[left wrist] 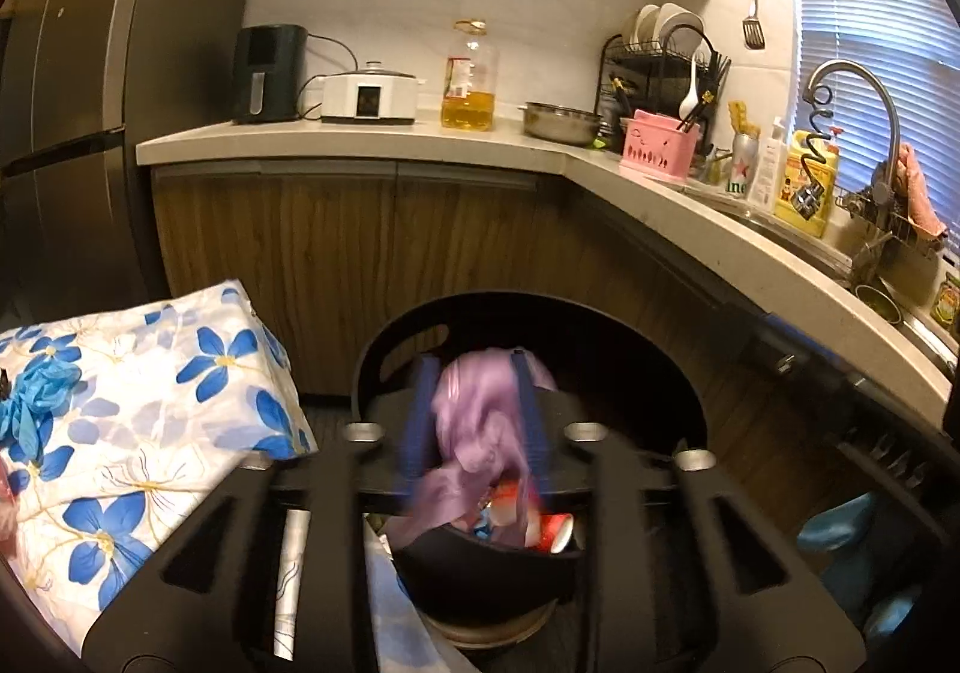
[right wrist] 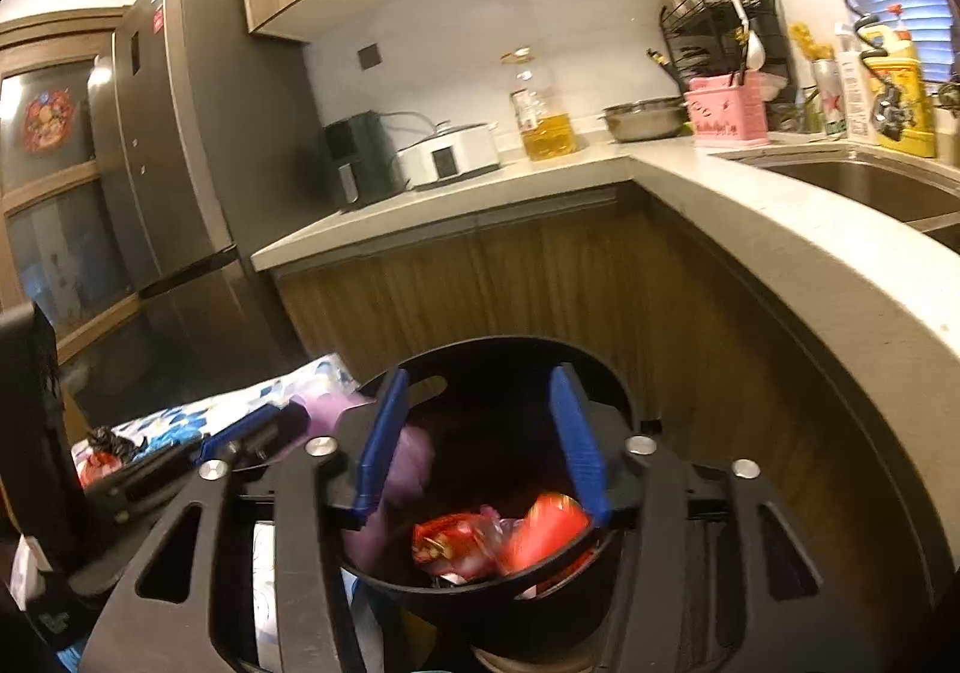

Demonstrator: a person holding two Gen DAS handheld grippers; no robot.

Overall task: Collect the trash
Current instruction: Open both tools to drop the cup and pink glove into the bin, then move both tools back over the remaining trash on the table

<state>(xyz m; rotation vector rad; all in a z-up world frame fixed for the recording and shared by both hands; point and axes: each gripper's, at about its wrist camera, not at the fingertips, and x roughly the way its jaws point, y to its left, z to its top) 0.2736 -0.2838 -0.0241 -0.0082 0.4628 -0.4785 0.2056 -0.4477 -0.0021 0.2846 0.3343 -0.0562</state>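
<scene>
The purple plastic bag (left wrist: 480, 433) hangs, blurred, between the blue fingers (left wrist: 420, 421) of my left tool (left wrist: 477, 421), directly over the open black bin (left wrist: 480, 559). The fingers stand partly apart; I cannot tell whether their pads press on the plastic. Its lower end trails down into the bin, where red wrappers (left wrist: 549, 532) already lie.

My right tool (right wrist: 480, 445) is above the same bin (right wrist: 480, 583), its fingers (right wrist: 576, 445) spread wide with nothing gripped between them. Below it I see the red wrappers (right wrist: 510, 544) and part of the purple bag (right wrist: 408, 463) beside the left finger.

Just left of the bin is a table (left wrist: 150, 421) covered in a blue-flowered cloth, with a crumpled blue glove (left wrist: 30, 403) lying on it. Behind the bin runs the wooden cabinet front (left wrist: 360, 253) under the kitchen counter, which carries an oil bottle (left wrist: 471, 79) and a pink caddy (left wrist: 660, 145).
</scene>
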